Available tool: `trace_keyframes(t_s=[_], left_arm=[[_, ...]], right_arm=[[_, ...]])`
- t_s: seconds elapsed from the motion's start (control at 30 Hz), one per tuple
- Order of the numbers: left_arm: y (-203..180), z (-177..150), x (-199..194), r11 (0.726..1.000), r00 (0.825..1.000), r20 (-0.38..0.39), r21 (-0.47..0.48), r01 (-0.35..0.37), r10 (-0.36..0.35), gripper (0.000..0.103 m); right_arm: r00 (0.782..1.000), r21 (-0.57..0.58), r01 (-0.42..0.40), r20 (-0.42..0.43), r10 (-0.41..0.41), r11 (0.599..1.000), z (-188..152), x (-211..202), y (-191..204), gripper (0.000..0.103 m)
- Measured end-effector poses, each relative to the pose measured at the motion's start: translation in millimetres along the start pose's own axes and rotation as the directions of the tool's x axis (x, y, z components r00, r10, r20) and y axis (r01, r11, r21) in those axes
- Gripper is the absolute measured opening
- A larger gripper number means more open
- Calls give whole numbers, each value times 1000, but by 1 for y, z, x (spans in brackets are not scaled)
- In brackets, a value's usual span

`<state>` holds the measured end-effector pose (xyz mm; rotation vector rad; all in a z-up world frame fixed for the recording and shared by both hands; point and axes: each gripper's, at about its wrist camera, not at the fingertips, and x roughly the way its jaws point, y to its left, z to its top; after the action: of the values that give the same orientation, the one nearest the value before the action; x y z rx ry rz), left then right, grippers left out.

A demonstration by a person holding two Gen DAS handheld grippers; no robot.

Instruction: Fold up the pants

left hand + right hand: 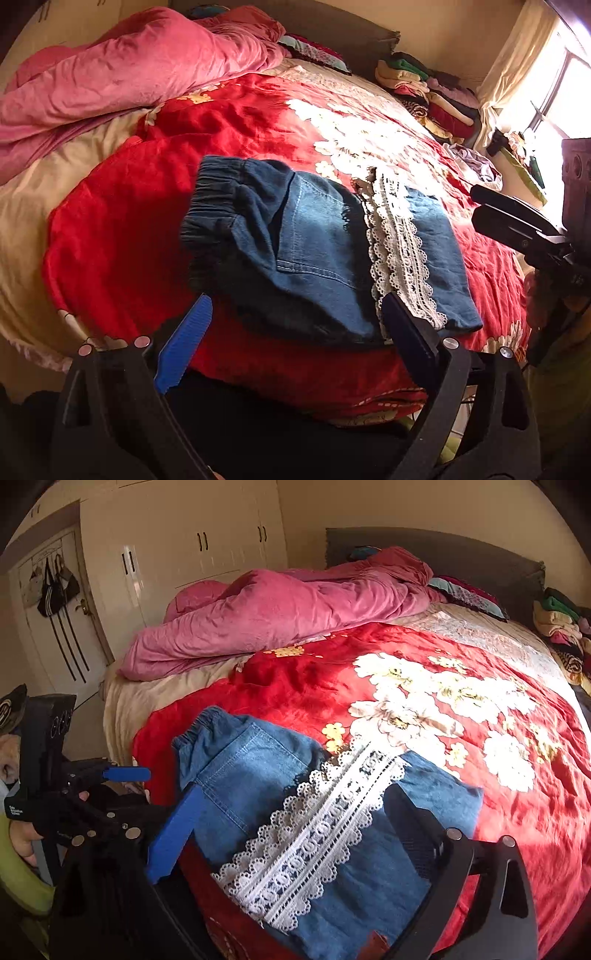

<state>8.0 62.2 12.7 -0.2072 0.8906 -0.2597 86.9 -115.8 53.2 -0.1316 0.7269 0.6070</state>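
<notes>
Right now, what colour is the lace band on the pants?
White, across the blue denim pants; the lace band shows best in the right wrist view.

You have the folded pants lying on the bedspread near the bed's front edge, waistband to the left as you face the headboard. A lace band runs across the pants on their right part. Behind the pants, toward the headboard, the bunched quilt lies on the left half of the bed. Behind and right of the pants, a pile of folded clothes sits at the bed's far right side. The wardrobe stands beyond the quilt, the door left of it.
</notes>
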Motion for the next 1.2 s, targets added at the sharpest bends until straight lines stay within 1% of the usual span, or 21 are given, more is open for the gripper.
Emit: trace_keyframes(t_s=[0.27,0.43,0.5,0.57,0.6,0.63,0.7,0.8,0.93,0.97,1.0,1.07,1.1,1.13,1.17,1.2], left_arm=[[25,-5,16,996,999,-33,-80,-23,21,88],[38,-6,30,989,999,-46,-145,-5,-2,88],[42,-6,36,986,999,-45,-165,3,-11,87],[46,-7,41,981,998,-49,-193,25,-36,73],[47,-6,43,978,997,-45,-203,45,-55,61],[48,-6,46,977,997,-44,-208,53,-63,53],[47,-7,48,975,996,-42,-212,67,-78,44],[46,-10,50,975,995,-43,-210,76,-87,40],[46,-11,51,974,995,-42,-209,85,-96,40],[47,-13,51,974,994,-43,-211,87,-98,40],[47,-13,52,973,994,-43,-212,88,-99,40],[47,-14,52,972,994,-44,-217,90,-102,40],[48,-14,52,971,994,-45,-220,92,-104,40],[49,-14,52,970,993,-45,-223,94,-106,40],[49,-14,53,969,993,-45,-227,96,-108,40],[50,-14,53,968,993,-46,-233,99,-112,40]], right_arm=[[997,-75,-52,-53,48,996,37,47,12,98],[989,-113,-99,-117,86,989,54,80,19,98],[982,-127,-135,-151,115,983,59,94,23,98],[972,-143,-170,-186,143,975,62,108,29,98],[965,-150,-189,-210,156,970,64,116,32,98],[962,-161,-193,-224,154,968,65,122,37,98],[949,-177,-225,-262,174,958,67,136,46,98],[935,-207,-253,-302,184,945,68,155,61,98],[920,-237,-271,-348,179,933,69,179,74,98],[919,-235,-266,-355,172,935,69,186,76,98],[913,-227,-273,-368,178,935,69,192,77,97],[900,-201,-297,-385,203,933,67,203,77,97],[890,-185,-314,-398,221,931,65,208,76,96],[881,-173,-329,-410,236,928,63,212,76,86],[867,-155,-353,-424,261,923,61,216,75,71],[855,-132,-375,-433,287,918,60,218,74,67]])
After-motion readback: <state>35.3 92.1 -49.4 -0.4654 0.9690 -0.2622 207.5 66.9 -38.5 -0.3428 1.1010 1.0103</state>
